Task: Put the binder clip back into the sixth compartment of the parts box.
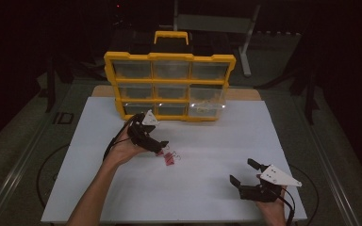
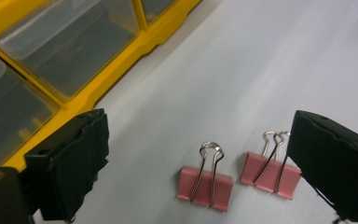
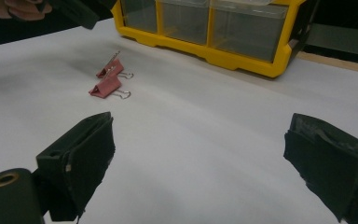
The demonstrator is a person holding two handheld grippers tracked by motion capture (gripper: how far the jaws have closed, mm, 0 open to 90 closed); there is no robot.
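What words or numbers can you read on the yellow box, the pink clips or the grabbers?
None can be read. The yellow box, the two pink clips and both grabbers, left and right, show no legible words, labels or numbers.

High view dim, surroundings near black; glare on clear plastic drawers (image 1: 206, 104); gripper views soft, brighter.

Dim lab or workshop: white surface (image 1: 217, 188), yellow parts organiser (image 1: 169, 87) with clear drawers, metal stands (image 1: 245, 42) behind.
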